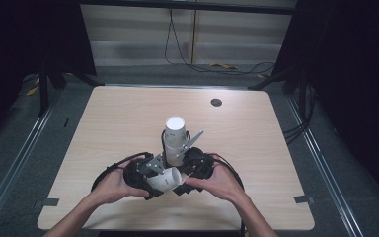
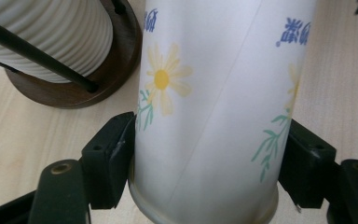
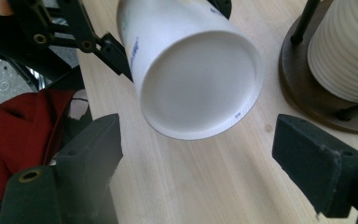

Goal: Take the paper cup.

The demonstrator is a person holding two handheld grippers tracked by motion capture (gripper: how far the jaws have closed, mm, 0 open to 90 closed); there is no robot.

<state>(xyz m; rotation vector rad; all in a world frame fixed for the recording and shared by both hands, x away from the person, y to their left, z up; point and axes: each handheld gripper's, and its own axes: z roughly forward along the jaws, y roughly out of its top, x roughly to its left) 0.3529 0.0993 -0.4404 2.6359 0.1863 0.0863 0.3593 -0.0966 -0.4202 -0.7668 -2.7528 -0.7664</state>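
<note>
Your left gripper (image 2: pixel 205 172) pinched the light, crushable flower-printed white paper cup (image 2: pixel 214 102) near its rim; your right gripper (image 3: pixel 214 154) stood spread before its base (grip gently).

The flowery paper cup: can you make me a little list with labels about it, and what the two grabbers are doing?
held thing: paper cup with yellow daisies and blue print, lying tilted above the table
left gripper: shut on the paper cup, both pads pressed on its sides
right gripper: open, jaws wide, facing the cup's bottom, not touching it
nearby: stack of paper cups on a round wooden stand with black rods
surface: light wooden table
</note>
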